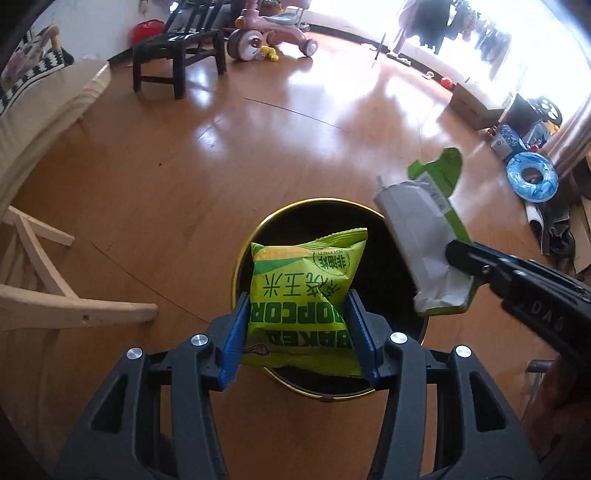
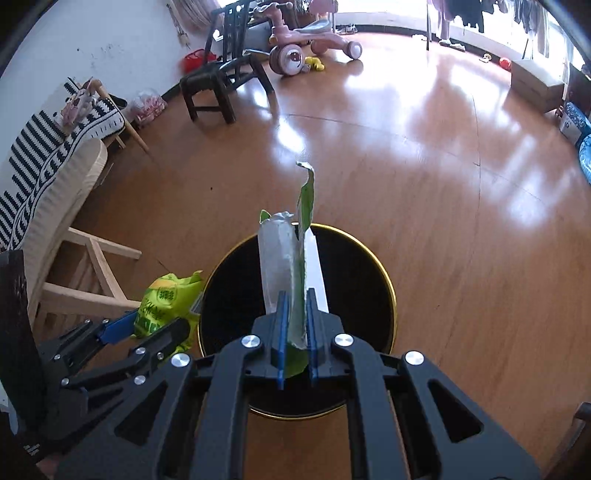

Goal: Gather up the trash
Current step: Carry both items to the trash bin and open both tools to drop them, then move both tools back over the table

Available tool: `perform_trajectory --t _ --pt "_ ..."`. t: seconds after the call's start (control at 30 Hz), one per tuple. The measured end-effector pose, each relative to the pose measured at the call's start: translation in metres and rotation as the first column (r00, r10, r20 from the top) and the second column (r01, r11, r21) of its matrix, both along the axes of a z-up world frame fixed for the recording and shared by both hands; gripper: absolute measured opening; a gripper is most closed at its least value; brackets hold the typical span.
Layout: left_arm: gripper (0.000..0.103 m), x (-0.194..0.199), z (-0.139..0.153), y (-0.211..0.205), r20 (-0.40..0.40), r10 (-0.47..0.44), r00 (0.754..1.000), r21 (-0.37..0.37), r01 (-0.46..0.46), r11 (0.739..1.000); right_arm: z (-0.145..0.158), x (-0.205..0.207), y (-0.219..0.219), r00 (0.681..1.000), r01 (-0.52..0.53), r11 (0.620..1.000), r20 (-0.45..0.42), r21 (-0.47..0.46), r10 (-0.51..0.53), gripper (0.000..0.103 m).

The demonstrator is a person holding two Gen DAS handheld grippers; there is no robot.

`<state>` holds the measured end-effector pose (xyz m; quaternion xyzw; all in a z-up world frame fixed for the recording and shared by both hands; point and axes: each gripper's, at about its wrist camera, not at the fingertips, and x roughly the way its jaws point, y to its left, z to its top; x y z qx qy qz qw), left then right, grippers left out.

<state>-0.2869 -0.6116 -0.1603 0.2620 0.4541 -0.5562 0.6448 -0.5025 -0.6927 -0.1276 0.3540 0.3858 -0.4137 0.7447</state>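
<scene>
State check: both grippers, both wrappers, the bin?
left gripper: shut on the popcorn bag
popcorn bag: sealed, puffed, held above the bin
right gripper: shut on the torn wrapper
torn wrapper: ripped open, silver inside showing, held above the bin
bin: upright, no lid, inside too dark to read

A lived-in home, likely a family living room: a glossy wooden floor [image 2: 388, 155], a dark wooden chair [image 2: 225, 81], a pink children's ride-on toy [image 2: 306, 40], a striped cushion [image 2: 48, 147] on pale furniture, and what looks like hanging laundry [image 1: 443, 26] by the bright window.
</scene>
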Motion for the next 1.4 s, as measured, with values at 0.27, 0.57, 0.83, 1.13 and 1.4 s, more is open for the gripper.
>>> perform_trajectory --t 0.27,0.57,0.83,1.13,1.4 --pt "0.051 0.0 -0.011 -0.015 0.001 -0.001 1.0 0.025 0.001 1.0 -0.003 0.008 -0.007 1.0 0.016 1.0 0.005 0.021 -0.017 0.01" --pt "0.076 -0.005 -0.009 -0.015 -0.019 -0.017 1.0 0.02 0.017 1.0 0.0 0.011 -0.012 1.0 0.026 0.999 -0.01 0.028 -0.026 0.015" --pt "0.088 -0.001 0.002 -0.006 0.017 0.029 0.999 0.035 -0.029 0.999 0.023 0.006 -0.005 0.998 0.061 0.998 0.023 -0.032 -0.06 0.087" --pt "0.092 0.045 0.08 0.035 0.098 0.133 0.986 -0.001 -0.134 0.991 0.079 0.029 -0.001 0.997 0.027 0.998 0.071 -0.065 -0.022 0.088" --pt "0.095 0.136 0.181 0.145 0.228 0.366 0.902 -0.168 -0.333 0.928 0.148 0.143 0.043 0.969 -0.177 0.974 0.147 -0.141 0.197 0.09"
